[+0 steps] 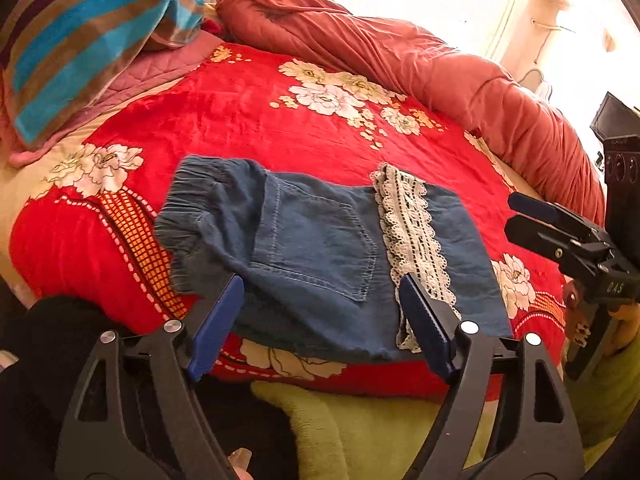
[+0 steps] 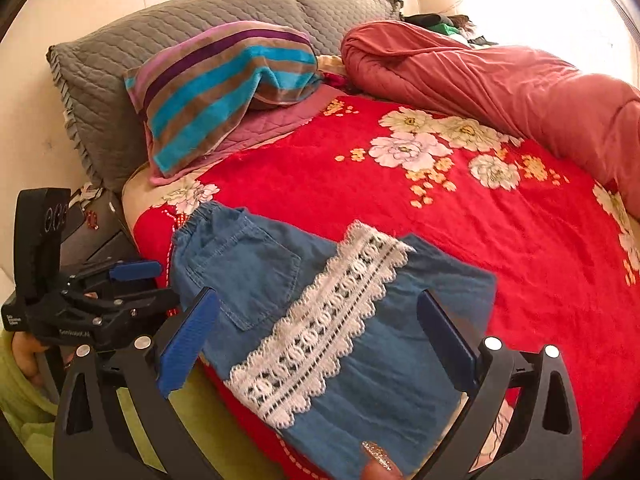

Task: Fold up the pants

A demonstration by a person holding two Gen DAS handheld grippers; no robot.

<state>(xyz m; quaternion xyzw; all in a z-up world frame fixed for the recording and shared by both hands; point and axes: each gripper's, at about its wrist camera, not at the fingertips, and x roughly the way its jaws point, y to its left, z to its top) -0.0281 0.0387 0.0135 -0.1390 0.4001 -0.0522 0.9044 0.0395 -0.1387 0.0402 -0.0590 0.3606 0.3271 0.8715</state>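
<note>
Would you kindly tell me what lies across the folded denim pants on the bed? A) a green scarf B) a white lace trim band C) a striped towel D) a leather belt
B: a white lace trim band runs across the folded denim pants on the red floral blanket.

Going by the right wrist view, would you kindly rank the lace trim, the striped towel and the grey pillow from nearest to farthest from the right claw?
1. Lace trim, on the folded pants between the right claw fingers.
2. Striped towel, farther back, left of centre.
3. Grey pillow, against the wall at the bed's head.
</note>
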